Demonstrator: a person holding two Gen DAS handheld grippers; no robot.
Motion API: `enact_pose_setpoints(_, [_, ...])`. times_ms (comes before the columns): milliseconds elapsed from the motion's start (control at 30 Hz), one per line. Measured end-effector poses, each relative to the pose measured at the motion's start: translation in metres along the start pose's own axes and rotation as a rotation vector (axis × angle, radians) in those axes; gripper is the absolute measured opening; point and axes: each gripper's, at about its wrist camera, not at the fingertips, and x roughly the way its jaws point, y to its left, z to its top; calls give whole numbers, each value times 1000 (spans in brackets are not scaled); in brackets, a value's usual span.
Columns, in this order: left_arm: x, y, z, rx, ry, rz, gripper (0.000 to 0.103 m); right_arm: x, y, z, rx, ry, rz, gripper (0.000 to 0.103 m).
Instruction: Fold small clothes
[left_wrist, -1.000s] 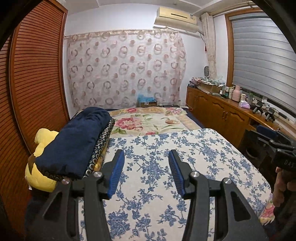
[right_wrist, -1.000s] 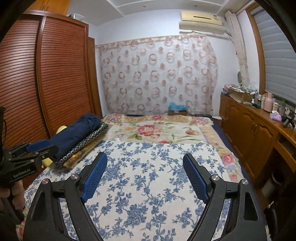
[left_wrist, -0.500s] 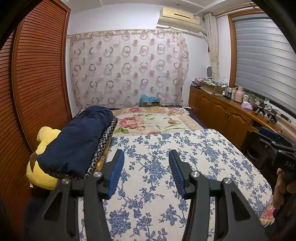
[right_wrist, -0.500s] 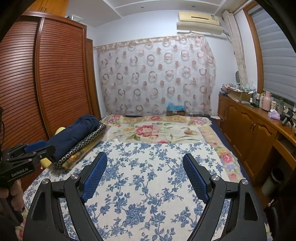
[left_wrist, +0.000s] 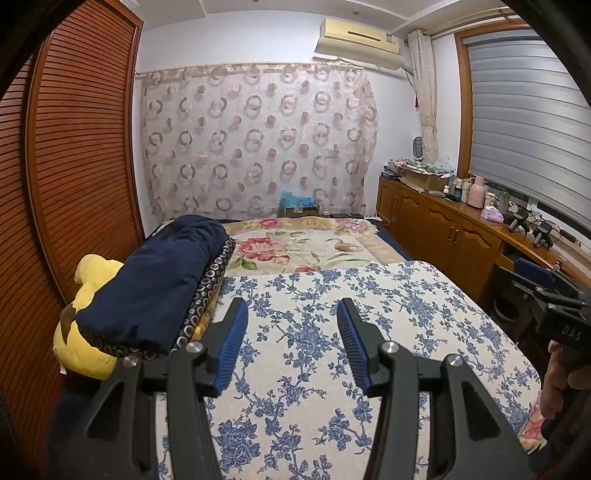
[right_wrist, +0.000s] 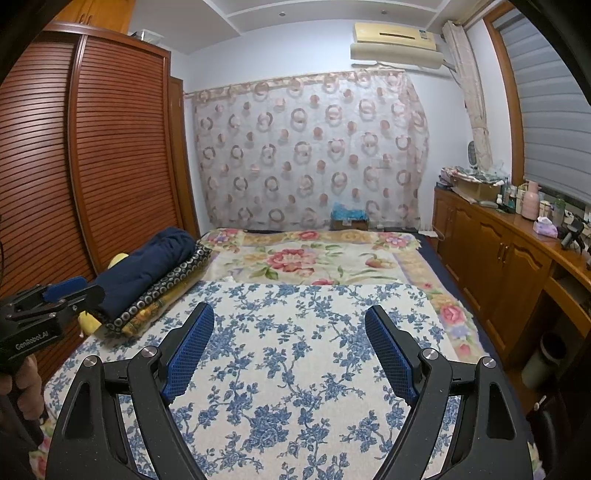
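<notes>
A: Where are we w/ the tools?

B: Both over the bed. Our left tool (left_wrist: 291, 314) has its blue pads partway apart, nothing btwn them, just the blue-flowered sheet (left_wrist: 388, 314) below. Right tool (right_wrist: 290, 321) is spread wide, also holding nothing.

A: And the small clothes?

B: We can't pick out any loose small garment on the sheet. What we do see is a folded stack at the left edge of the bed: a navy bundle (left_wrist: 159, 280) on top of a dark cloth w/ ring pattern (left_wrist: 212, 280), w/ a yellow plush thing (left_wrist: 83, 332) poking out beside it. Whether that stack is the clothes, we can't tell.

A: Tools near it?

B: Left tool is just right of the stack, not touching. In the right view we see the left tool's body at far left, a hand (right_wrist: 18, 376) gripping its handle. Farther up the bed lies a pink-flowered blanket (left_wrist: 303, 247).
</notes>
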Motion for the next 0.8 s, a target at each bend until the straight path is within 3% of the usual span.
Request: enact_pose_setpoints(800, [-1, -1, 0, 2, -3, 1, 50, -1, -1, 1, 1, 0, 0, 86])
